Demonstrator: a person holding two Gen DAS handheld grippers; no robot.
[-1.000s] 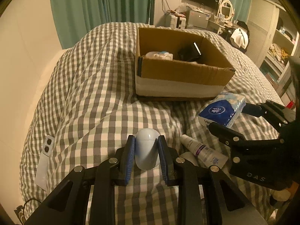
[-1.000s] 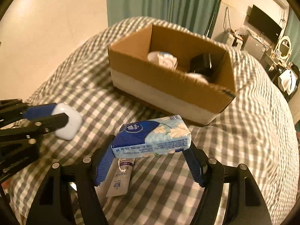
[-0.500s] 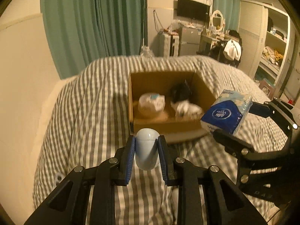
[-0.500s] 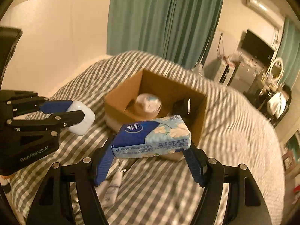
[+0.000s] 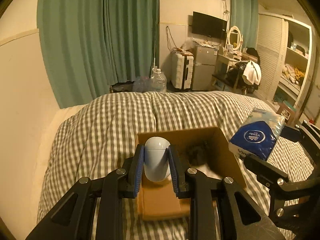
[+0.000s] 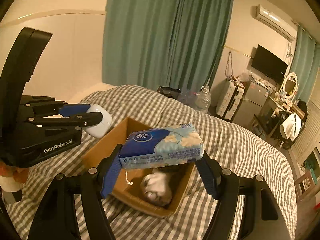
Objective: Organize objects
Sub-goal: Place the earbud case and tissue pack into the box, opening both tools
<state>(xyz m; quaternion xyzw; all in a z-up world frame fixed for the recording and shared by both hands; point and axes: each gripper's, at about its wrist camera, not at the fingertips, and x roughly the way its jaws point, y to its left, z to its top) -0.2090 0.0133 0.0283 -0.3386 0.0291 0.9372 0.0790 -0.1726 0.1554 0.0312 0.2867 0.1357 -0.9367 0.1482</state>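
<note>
Both tongs are up over the bed (image 5: pixel 112 120) here, each with something in its grip. The left tongs (image 5: pixel 156 165) pinch a small white rounded case (image 5: pixel 156 160) between their blue pads, squeezed narrow on its two sides, with the case standing upright and its domed top clear above the fingertips. From the right wrist view the same white case (image 6: pixel 99 126) hangs in the air just past the near left corner of the cardboard box (image 6: pixel 100 150). The right tongs (image 6: pixel 160 170) stand wide and clamp a soft pack of tissues (image 6: pixel 162 148) end to end, blue at one end and pale with flowers at the other, held roughly level and directly above the open box. In the left wrist view that tissue pack (image 5: pixel 258 134) floats off to the right of the cardboard box (image 5: pixel 226 146), tilted, with the logo end facing the camera. The box sits on the grey and white checked bedcover (image 6: pixel 230 140), open at the top, and inside it lies a rounded white bundle (image 6: pixel 158 188) with something dark beside it that is too blurred to name. Beyond the bed hang green curtains (image 5: pixel 100 40), with a white suitcase (image 5: pixel 182 70) and a wall-mounted screen (image 5: pixel 209 27) further back.
</note>
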